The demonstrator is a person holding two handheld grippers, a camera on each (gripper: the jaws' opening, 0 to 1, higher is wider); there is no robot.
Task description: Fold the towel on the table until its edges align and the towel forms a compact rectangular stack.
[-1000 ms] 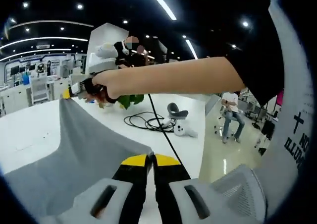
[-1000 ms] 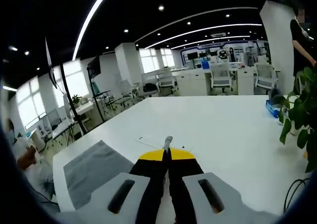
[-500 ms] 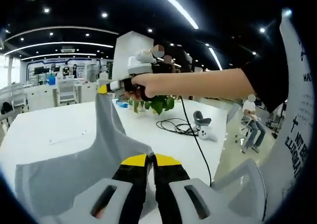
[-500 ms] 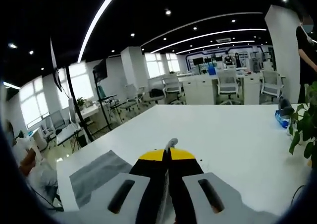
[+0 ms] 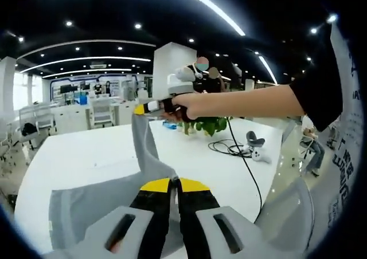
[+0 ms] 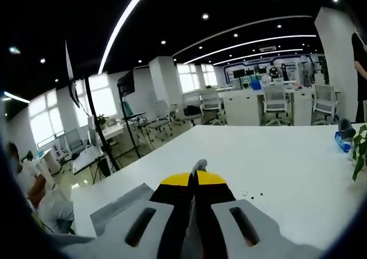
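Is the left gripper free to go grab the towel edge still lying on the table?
Probably not as things stand: the left gripper is shut on a towel corner, and the right gripper holds another corner raised. It would have to let go first.

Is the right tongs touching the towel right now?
Touching: in the left gripper view the right tongs pinch the grey towel by a raised corner.

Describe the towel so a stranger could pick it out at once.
On the big white table, find the two yellow-tipped grippers. The towel is the plain grey cloth stretched between them, one corner in the left gripper, another lifted by the right gripper; nothing else here is fabric.
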